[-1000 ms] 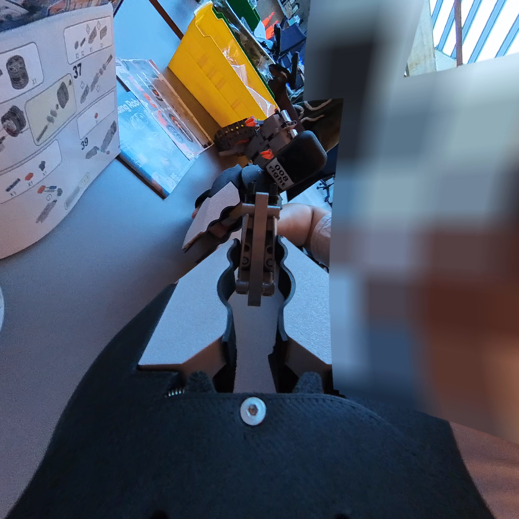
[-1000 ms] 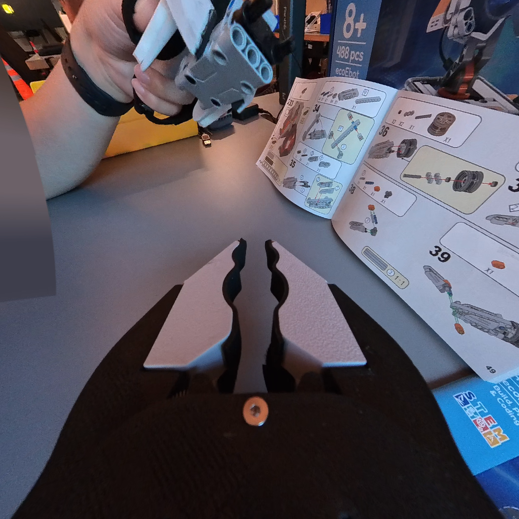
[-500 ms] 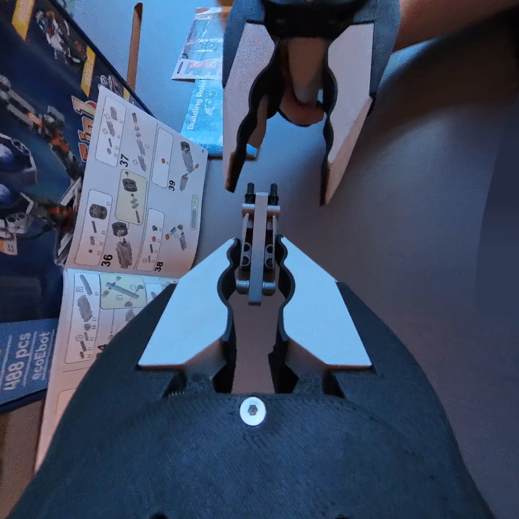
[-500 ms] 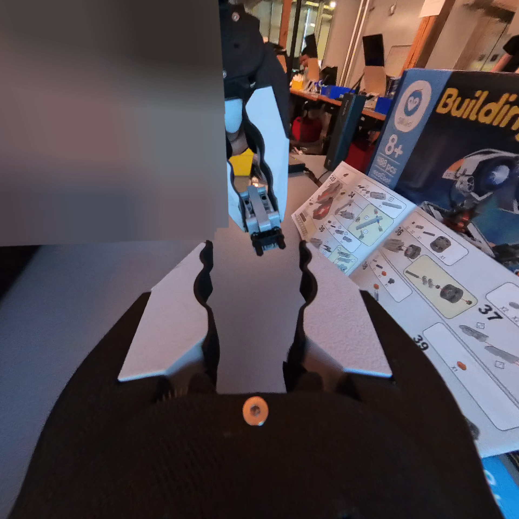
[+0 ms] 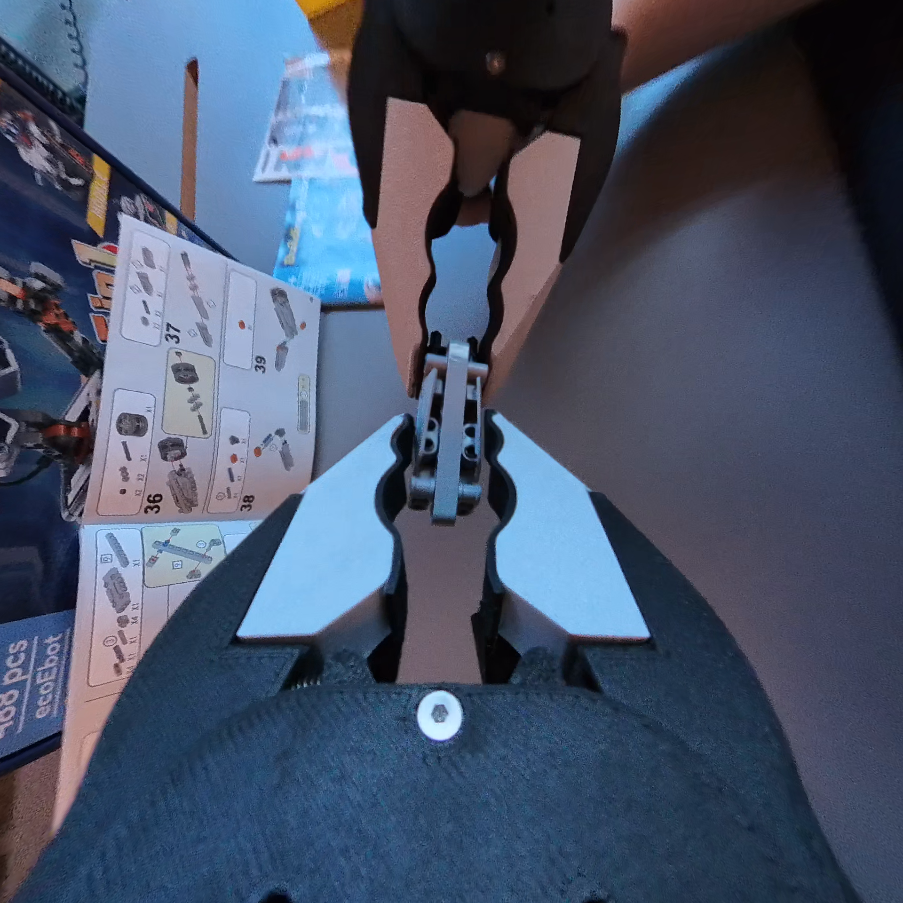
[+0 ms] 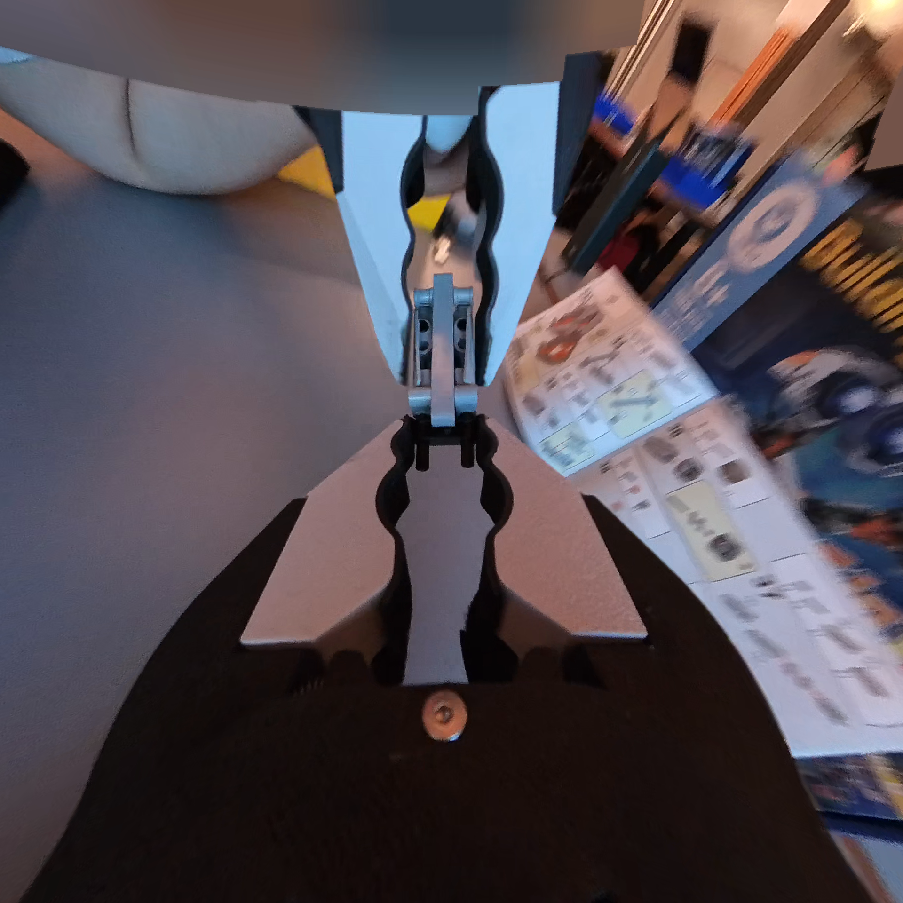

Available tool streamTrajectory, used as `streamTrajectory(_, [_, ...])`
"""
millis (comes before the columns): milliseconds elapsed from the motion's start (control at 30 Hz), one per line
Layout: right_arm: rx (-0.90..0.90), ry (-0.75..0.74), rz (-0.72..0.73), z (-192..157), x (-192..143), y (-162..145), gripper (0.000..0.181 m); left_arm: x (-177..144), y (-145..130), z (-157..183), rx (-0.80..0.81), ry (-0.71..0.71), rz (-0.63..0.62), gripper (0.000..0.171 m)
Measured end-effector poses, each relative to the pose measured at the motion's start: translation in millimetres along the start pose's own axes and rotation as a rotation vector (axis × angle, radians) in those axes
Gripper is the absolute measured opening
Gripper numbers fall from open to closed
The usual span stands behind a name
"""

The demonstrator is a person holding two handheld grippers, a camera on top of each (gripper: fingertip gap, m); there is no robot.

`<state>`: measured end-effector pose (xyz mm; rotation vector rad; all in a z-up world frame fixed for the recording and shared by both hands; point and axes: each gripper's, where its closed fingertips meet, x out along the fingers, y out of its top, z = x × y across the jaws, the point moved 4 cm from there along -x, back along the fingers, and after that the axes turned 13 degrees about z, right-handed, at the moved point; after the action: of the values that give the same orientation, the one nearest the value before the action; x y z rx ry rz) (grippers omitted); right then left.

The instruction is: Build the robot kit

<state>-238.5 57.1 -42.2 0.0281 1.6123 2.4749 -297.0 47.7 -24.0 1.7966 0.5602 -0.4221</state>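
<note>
A small grey building-brick assembly [image 5: 447, 440] with black pins at one end is held above the grey table [image 5: 708, 440] between both grippers, which face each other tip to tip. My left gripper [image 5: 447, 420] is shut on its grey body. My right gripper [image 5: 452, 376] comes in from the top of the left wrist view, its tips closed on the black pin end. In the right wrist view, my right gripper [image 6: 442, 425] pinches the black pins, the assembly [image 6: 442, 342] points away, and the left gripper [image 6: 442, 381] grips it from above.
An open instruction booklet [image 5: 195, 391] lies on the table to the left, against a dark blue kit box [image 5: 39, 244]; both show blurred in the right wrist view, booklet [image 6: 659, 464] and box [image 6: 806, 317]. A blue leaflet [image 5: 327, 244] lies farther off. A person's arm [image 6: 171, 137] is behind.
The right gripper was open and apart from the assembly; it has moved in and closed on the black pin end. The left gripper has kept its hold on the assembly.
</note>
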Motion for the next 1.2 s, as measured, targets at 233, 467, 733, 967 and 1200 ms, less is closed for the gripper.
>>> streamTrajectory(233, [-0.100, -0.067, 0.276, 8.2, -21.3, 54.0, 0.024, -43.1, 39.7, -2.1, -0.146, -0.172, 0.396, 0.043])
streamTrajectory(467, [-0.130, -0.033, 0.381, 0.4, -26.7, 73.6, 0.025, -50.6, 62.9, 11.8, -0.002, -0.143, 0.540, 0.034])
streamTrajectory(733, [-0.144, -0.018, 0.445, -5.2, -25.8, 77.6, 0.025, -55.2, 73.1, 21.8, 0.053, -0.138, 0.594, 0.027])
streamTrajectory(967, [-0.130, -0.002, 0.464, -7.5, -25.9, 77.0, 0.024, -54.7, 75.0, 24.4, 0.058, -0.135, 0.597, 0.026])
streamTrajectory(1200, [-0.162, 0.011, 0.440, -12.6, -22.7, 75.6, 0.024, -55.1, 74.8, 29.0, 0.071, -0.162, 0.599, 0.024])
